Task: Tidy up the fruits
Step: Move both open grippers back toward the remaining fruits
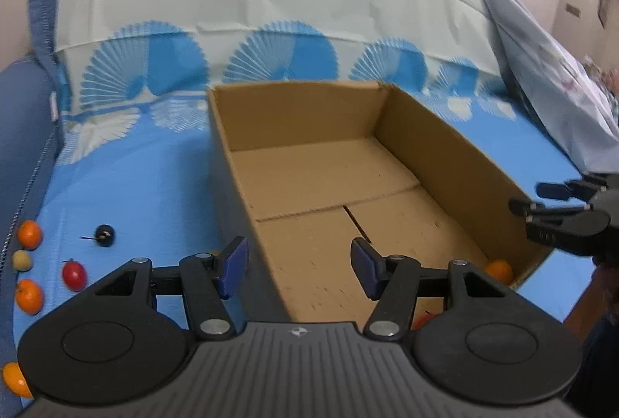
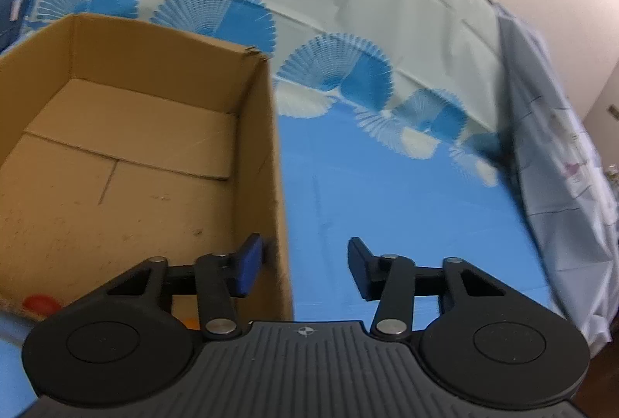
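An open cardboard box [image 1: 294,116] stands on a blue patterned cloth. An orange [image 1: 499,271] lies in its near right corner, and a red fruit [image 1: 423,317] shows partly behind my finger. Left of the box lie a dark round fruit [image 1: 104,235], a red tomato [image 1: 73,275], a pale yellow fruit [image 1: 21,259] and oranges [image 1: 29,296]. My left gripper [image 1: 298,269] is open and empty, straddling the box's left wall. My right gripper [image 2: 303,269] is open and empty, with the right wall of the box [image 2: 154,70] between its fingers. It also shows as the right gripper [image 1: 536,197] beside the box.
The blue fan-patterned cloth [image 2: 387,205] covers the seat and runs up the backrest. A blue padded armrest [image 1: 23,132] bounds the left side. A pale draped sheet [image 2: 561,186] hangs at the right. A red fruit [image 2: 38,304] sits in the box's near corner.
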The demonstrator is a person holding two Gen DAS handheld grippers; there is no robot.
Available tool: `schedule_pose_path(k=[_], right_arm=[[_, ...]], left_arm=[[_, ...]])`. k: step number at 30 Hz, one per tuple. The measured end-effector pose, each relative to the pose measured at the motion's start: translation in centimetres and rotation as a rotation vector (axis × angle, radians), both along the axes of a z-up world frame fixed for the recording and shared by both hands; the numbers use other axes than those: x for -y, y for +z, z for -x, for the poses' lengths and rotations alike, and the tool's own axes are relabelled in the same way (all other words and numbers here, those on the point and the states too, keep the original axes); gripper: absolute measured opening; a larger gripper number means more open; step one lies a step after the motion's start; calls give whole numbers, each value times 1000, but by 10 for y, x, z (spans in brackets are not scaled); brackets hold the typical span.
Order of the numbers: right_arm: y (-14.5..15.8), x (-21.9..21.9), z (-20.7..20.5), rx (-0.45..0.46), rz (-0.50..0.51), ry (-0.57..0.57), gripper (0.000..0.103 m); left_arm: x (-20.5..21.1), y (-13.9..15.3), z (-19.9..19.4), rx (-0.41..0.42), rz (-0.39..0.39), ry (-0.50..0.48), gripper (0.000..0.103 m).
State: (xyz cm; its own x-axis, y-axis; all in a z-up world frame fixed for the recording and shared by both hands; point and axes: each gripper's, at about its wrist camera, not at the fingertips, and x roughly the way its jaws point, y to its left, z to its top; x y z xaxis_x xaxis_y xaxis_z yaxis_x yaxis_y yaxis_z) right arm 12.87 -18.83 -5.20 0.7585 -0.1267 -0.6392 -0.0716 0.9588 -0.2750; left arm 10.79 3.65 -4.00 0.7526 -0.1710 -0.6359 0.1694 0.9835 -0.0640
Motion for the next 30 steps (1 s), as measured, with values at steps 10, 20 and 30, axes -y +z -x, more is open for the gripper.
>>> schedule_pose_path(k=[10, 20, 30], right_arm=[[3, 13, 11, -2, -27, -3, 13], [26, 3, 33, 130, -85, 45, 42], [50, -28, 50, 240, -166, 86, 44]], left_arm=[[18, -9, 6, 36, -47, -70, 63], [16, -2, 14, 91, -28, -59, 63], [12, 11, 35, 185, -19, -86, 43]])
